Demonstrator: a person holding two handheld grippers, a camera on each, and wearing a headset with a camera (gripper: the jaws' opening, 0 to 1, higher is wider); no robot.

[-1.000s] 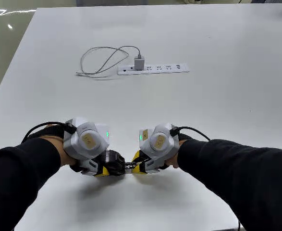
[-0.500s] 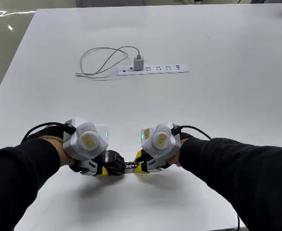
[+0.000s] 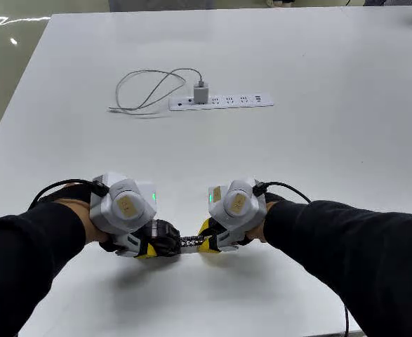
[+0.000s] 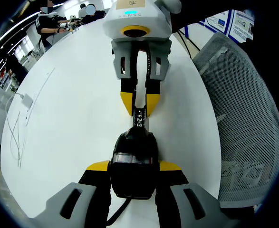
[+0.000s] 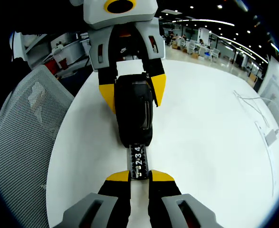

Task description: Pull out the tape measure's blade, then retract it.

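Left gripper point(image 4: 133, 166) clamps tape measure case point(image 5: 134, 111) | right gripper point(image 5: 139, 176) pinches blade point(image 4: 139, 121) | grippers slightly farther apart than before | pull-out just beginning

Black sleeves point(image 3: 23, 253); left gripper point(image 4: 133, 166), right gripper point(image 5: 139, 176) white-grey, yellow-tipped black fingers point(image 4: 97, 167), black cables point(image 3: 279, 187).

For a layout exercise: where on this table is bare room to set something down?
Free: the table between power strip and tape measure, and right of the strip. Crowded: cable left of the strip; near edge, where left gripper and right gripper hold the tape.
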